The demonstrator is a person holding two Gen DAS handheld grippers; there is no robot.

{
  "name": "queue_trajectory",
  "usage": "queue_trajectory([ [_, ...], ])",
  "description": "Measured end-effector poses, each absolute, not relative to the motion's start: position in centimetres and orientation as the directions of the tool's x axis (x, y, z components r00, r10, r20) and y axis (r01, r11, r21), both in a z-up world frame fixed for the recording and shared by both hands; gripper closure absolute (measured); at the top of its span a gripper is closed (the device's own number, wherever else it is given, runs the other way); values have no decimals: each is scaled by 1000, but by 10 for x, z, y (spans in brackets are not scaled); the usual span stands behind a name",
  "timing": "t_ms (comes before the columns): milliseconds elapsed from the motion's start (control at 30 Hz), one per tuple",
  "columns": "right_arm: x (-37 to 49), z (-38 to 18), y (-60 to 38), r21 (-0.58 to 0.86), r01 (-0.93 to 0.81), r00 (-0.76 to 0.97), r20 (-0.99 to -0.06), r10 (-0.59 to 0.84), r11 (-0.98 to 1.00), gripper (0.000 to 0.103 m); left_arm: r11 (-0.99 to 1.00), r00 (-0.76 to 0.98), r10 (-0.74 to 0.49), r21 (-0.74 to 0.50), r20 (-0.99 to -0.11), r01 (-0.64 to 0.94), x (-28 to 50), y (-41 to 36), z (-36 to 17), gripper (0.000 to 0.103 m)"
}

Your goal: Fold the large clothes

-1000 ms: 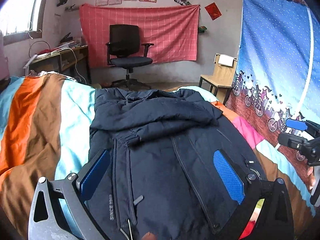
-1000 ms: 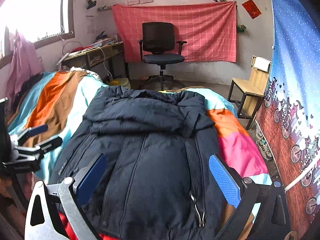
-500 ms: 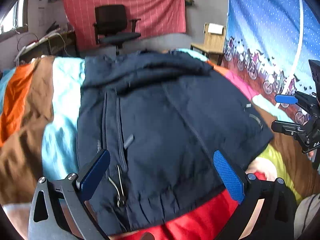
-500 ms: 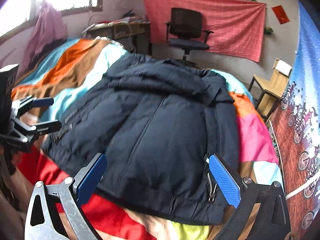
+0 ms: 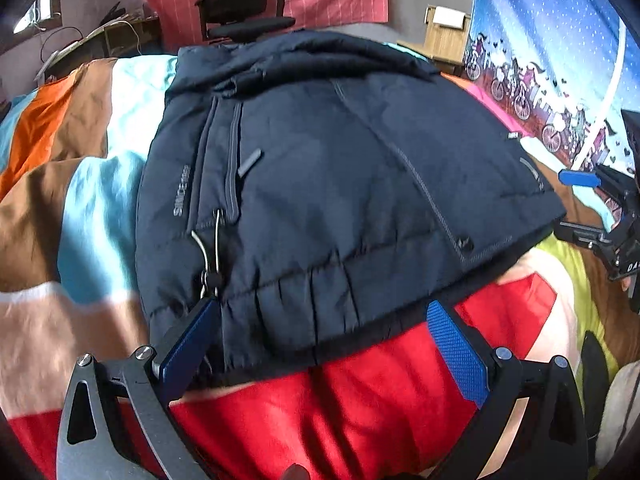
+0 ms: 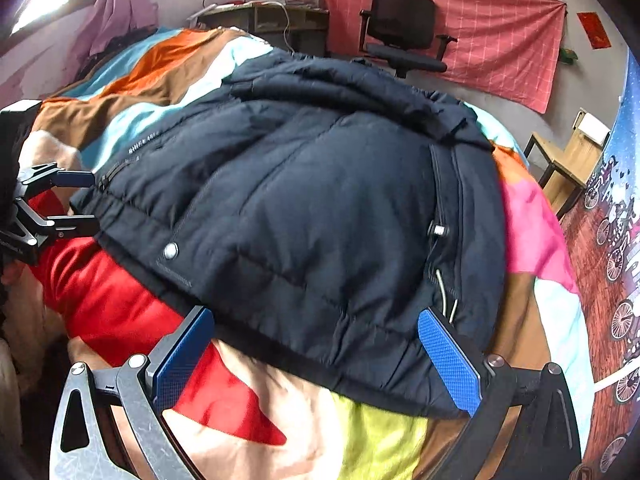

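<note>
Striped multicolour bedspread (image 5: 92,208) carries dark navy padded jacket (image 5: 340,184); left gripper (image 5: 324,344) and right gripper (image 6: 316,350) spread wide at hem, probably lining up fold.

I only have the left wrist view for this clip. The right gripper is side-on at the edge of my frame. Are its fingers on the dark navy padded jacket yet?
Observer: Not gripping. The right gripper is open, its fingers straddling the hem corner of the dark navy padded jacket.
Operator: Anything loose on that side that could snag?
Observer: A grey cord with a metal toggle hangs along the jacket's side seam, just above one blue finger.
Operator: What's past the bed on the left, outside my frame?
Observer: A pink garment hangs beside the bright window.
</note>
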State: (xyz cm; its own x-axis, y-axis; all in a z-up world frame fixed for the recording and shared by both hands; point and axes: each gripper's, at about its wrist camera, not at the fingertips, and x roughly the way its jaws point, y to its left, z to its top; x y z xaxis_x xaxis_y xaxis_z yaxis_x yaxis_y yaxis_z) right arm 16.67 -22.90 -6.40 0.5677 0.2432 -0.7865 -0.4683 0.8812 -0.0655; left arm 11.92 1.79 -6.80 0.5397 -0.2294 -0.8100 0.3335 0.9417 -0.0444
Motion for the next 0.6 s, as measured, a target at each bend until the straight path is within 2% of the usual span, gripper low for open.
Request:
queue_trajectory([
  [600, 160, -99, -246, -111, -446, 526, -835, 160, 888, 0, 927, 543, -146, 77, -827, 367, 109, 10, -89, 2],
])
